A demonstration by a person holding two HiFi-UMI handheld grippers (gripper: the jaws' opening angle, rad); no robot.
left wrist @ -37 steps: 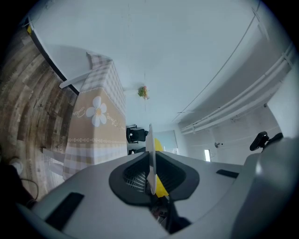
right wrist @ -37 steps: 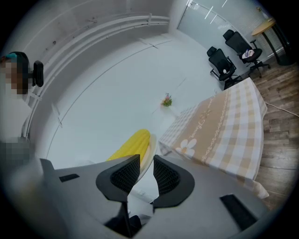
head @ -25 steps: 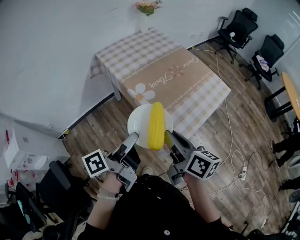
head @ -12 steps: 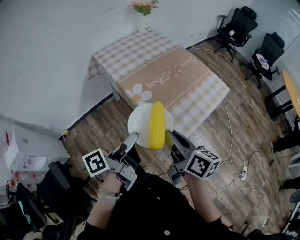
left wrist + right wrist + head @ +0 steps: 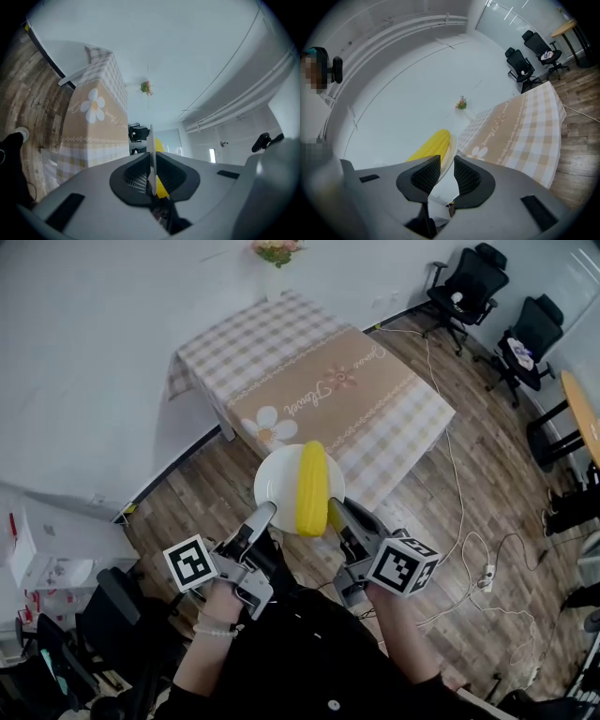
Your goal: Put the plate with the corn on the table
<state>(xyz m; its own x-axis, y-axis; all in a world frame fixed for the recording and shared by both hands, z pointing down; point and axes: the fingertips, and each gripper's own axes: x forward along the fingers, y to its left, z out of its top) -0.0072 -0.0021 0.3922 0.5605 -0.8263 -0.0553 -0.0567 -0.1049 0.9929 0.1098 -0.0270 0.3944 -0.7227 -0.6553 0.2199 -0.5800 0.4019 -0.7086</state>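
1. Fingers of the left gripper [image 5: 264, 514] and right gripper [image 5: 335, 512] clamp opposite rims of the plate [image 5: 277, 486], with the corn [image 5: 310, 486] lying across it.
2. It hangs over the floor [image 5: 202, 498] at the near edge of the bench [image 5: 309, 381]; flowers [image 5: 275, 251] stand at the far edge.

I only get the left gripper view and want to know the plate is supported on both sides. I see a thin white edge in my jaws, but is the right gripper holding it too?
Observer: Yes. In the right gripper view, the right gripper has its jaws closed on the rim of the round white plate, on the side opposite the left gripper.
Operator: I see only a bit of yellow behind the edge. How does the corn lie?
Observer: The head view shows the yellow corn cob lying along the middle of the plate, between the two grippers.
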